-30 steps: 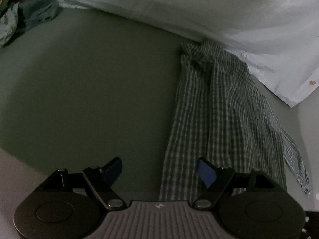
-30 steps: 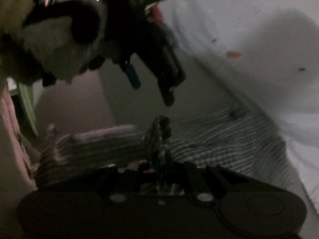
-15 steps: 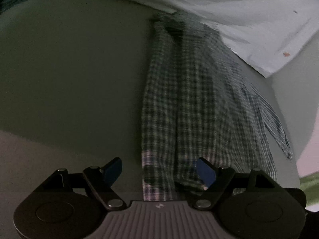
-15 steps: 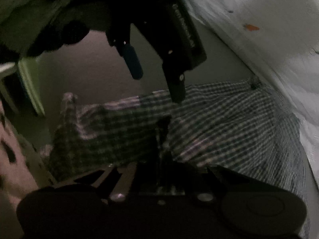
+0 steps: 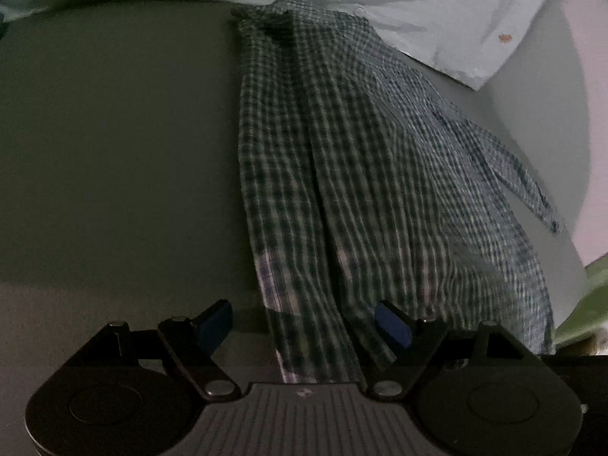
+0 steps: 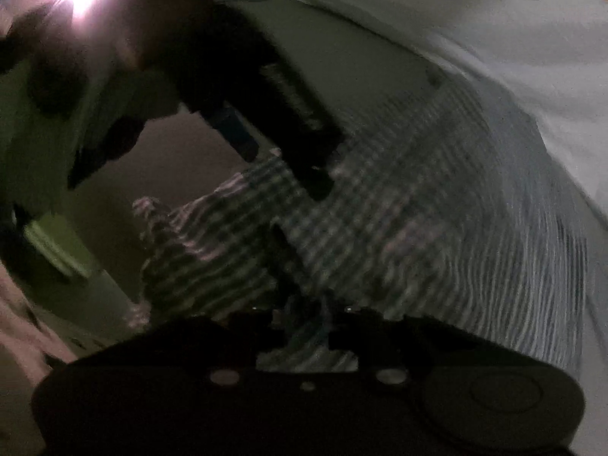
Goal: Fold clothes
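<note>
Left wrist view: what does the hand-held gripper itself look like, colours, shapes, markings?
The left hand-held gripper has a black body with two round disc-shaped housings, a grey ribbed centre plate bearing a small round emblem, silver pivot screws, and black angled fingers tipped with blue pads. No cables or sleeves show. The right hand-held gripper looks uniformly black, too dark for detail.

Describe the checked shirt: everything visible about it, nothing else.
The checked shirt is thin woven cloth in a small dark-and-pale check. It lies lengthwise on the grey-green surface, folded into a long strip with creases along it. Its far end is bunched against the white carrot-print bedding. A loose part trails off to the right. The near hem sits between the open fingers of the left gripper. The right gripper is shut on a bunched fold, lifting it; that view is blurred.
</note>
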A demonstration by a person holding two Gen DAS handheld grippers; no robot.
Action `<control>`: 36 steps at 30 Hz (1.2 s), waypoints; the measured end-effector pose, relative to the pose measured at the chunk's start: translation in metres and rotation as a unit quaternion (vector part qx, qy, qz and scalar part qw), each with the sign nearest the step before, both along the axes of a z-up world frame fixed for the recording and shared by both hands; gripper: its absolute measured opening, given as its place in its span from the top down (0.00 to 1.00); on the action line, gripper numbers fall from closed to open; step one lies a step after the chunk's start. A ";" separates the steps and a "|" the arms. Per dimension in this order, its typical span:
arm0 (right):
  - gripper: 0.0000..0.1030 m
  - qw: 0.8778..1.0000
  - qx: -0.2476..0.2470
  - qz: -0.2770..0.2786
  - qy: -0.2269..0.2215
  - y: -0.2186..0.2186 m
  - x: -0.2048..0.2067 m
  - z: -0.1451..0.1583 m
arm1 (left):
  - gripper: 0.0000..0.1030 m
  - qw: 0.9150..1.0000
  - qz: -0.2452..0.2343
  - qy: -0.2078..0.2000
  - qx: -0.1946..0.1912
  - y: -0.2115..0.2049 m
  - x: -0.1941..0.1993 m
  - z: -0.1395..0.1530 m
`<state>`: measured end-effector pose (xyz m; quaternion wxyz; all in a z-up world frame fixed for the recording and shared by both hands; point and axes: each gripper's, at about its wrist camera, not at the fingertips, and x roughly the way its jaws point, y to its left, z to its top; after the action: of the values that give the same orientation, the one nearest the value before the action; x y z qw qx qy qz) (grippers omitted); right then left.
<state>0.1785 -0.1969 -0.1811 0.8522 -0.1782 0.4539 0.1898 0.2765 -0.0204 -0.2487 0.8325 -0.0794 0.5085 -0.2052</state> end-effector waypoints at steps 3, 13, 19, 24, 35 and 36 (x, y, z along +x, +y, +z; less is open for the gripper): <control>0.57 0.997 0.042 -0.064 0.014 -0.019 -0.007 0.007 | 0.19 1.000 -0.005 0.007 0.003 -0.001 -0.008 0.003; 0.13 0.973 0.117 -0.192 -0.045 -0.100 0.014 0.024 | 0.07 0.999 0.033 -0.033 -0.002 -0.038 0.014 0.042; 0.04 0.956 0.091 -0.257 -0.105 -0.178 0.031 0.031 | 0.03 0.998 0.045 -0.040 0.010 -0.101 0.034 0.057; 0.03 0.918 0.055 -0.371 -0.132 -0.280 0.049 0.025 | 0.03 0.996 0.003 -0.057 0.070 -0.172 0.057 0.053; 0.36 0.778 0.164 -0.596 -0.112 -0.490 0.069 -0.014 | 0.03 0.987 -0.007 -0.042 0.156 -0.260 0.092 0.023; 0.36 0.769 0.170 -0.606 -0.112 -0.502 0.071 -0.017 | 0.03 0.986 -0.006 -0.035 0.162 -0.262 0.095 0.019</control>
<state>0.2497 -0.6986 -0.1981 0.8512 0.2615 0.3295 -0.3138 0.3714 -0.2822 -0.2301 0.8505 0.0665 0.5058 -0.1280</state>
